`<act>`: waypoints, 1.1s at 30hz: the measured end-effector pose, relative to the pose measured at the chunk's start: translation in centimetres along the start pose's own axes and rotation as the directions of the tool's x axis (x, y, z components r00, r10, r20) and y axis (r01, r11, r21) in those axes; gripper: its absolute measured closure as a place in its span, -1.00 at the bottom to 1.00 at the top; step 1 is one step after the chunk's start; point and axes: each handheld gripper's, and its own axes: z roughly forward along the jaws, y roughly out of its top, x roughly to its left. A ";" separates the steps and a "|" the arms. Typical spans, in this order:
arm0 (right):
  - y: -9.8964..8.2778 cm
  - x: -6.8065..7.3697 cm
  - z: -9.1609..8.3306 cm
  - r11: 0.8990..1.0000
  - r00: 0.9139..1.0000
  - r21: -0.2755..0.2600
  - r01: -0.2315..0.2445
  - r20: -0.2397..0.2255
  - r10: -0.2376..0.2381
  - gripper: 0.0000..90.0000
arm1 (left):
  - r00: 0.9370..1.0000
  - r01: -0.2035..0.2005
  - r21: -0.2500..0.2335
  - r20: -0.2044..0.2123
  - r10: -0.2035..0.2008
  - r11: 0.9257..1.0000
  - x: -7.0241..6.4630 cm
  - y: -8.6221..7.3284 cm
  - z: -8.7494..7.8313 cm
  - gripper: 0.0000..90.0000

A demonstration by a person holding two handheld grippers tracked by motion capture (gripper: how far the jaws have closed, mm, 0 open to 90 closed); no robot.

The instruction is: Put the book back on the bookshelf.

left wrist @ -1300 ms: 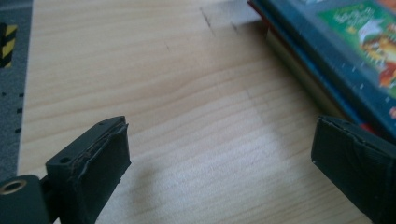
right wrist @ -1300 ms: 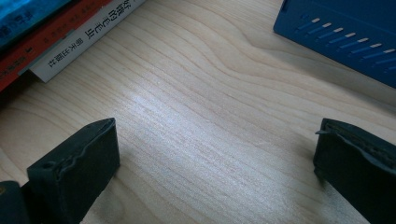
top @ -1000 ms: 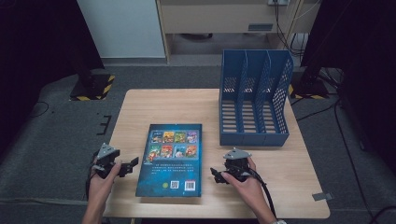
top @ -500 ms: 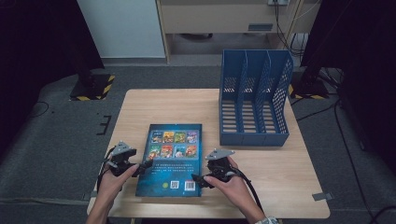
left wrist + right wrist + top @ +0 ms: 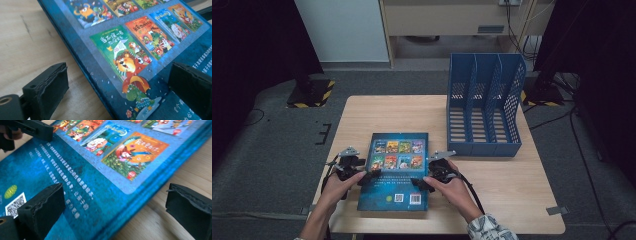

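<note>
Blue three-slot file rack on wooden table, black-yellow floor marker

Bare table lies open ahead of both grippers past the book between them, while the blue file rack blocks the way ahead-right of the right gripper.

Glossy cover on the book, catching a soft sheen across its printed pictures, with fine specks or scuffs on the coating. Under it the table is pale wood, matt, the grain and a dark streak plain in the left gripper view. The left gripper has black jaw pads that look like rough foam or rubber, frayed at the edges. Same worn, matt pads on the right gripper. The file rack looks like blue plastic, perforated, hard to judge from here.
</note>
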 end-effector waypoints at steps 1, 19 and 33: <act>0.0 0.0 0.0 1.000 1.000 0.000 0.000 0.000 0.000 -0.97 | 1.000 0.000 0.000 0.000 0.000 1.000 0.0 0.0 0.0 -0.95; 1.1 0.6 0.8 0.999 1.000 0.048 -0.017 -0.002 0.017 -0.95 | 0.999 0.015 0.027 0.048 -0.016 1.000 -0.3 0.5 -0.4 -0.73; 4.6 0.0 -0.9 0.998 0.996 0.050 0.034 0.078 -0.038 -0.62 | 1.000 -0.011 -0.015 0.002 0.011 1.000 -0.8 3.0 -2.1 -0.44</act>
